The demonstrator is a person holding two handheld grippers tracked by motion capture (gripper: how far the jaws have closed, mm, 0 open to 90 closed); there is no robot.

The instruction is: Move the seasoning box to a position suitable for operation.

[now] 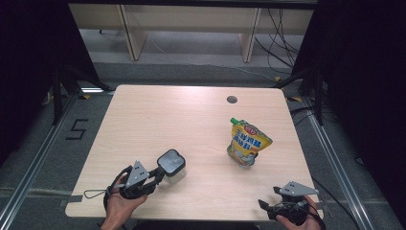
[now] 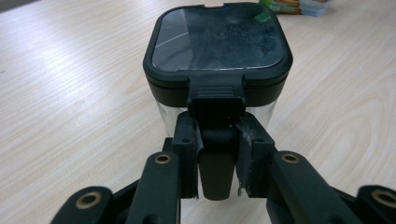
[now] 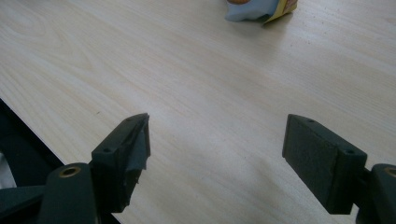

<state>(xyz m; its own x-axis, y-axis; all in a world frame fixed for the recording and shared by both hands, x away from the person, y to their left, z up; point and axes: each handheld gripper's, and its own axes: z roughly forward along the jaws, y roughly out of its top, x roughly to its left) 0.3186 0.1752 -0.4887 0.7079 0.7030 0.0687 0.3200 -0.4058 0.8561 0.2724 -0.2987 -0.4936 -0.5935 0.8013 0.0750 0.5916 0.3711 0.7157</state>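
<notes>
The left tool (image 2: 217,154) clenched the latch tab of a clear square container with a black lid (image 1: 171,164) at the near left of the light wooden table (image 1: 158,120). The right tool (image 3: 217,154) hung released at the near right, a yellow spouted pouch (image 1: 247,142) farther off.

1. A black "5" (image 1: 77,128) is marked on the grey floor (image 1: 43,158), to the left of the tabletop (image 1: 158,120) and about level with its middle.
2. The yellow pouch (image 1: 248,143) with a green cap, on the right part of the tabletop, carries a blue panel (image 1: 246,142) with white characters. They are too small and blurred to read.
3. Near the pouch's top, just under the cap, sits a small round red and white emblem (image 1: 251,130). Its lettering cannot be made out.
4. In the left gripper view, the container's dark lid (image 2: 218,39) shows no legible writing, and the pouch edge (image 2: 299,5) beyond it is too blurred to read.
</notes>
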